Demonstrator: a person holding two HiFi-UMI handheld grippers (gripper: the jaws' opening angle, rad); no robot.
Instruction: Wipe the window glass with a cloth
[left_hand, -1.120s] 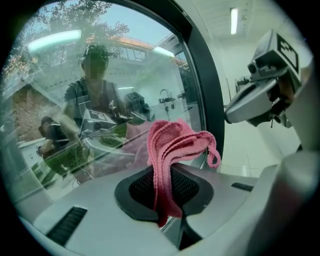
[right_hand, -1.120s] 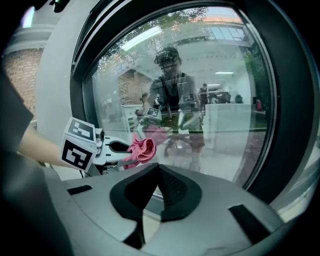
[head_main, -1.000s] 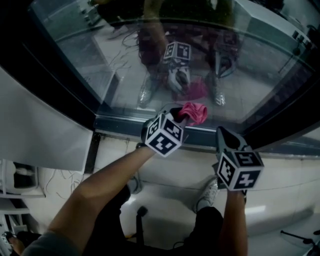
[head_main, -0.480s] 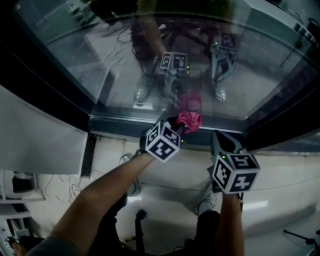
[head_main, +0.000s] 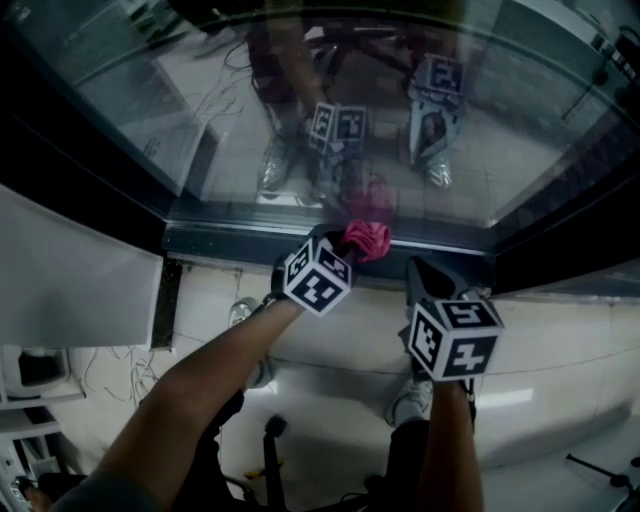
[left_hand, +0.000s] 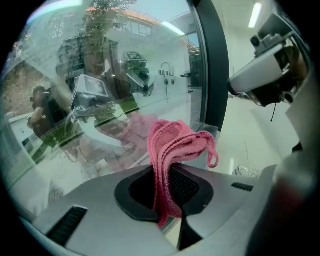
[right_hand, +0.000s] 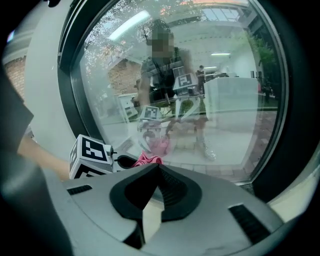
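Shifted slightly left, the left gripper (head_main: 342, 241) pinches a crumpled pink knitted cloth (head_main: 368, 240) pointing lengthwise toward the clear window glass (head_main: 180, 110); the right gripper (head_main: 420, 270) has its jaws pressed together.

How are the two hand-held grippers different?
The left hand-held gripper is shut on a pink cloth; the right hand-held gripper is shut with nothing in it. The left one sits nearer the glass; the right one is a bit farther back. Each carries a marker cube.
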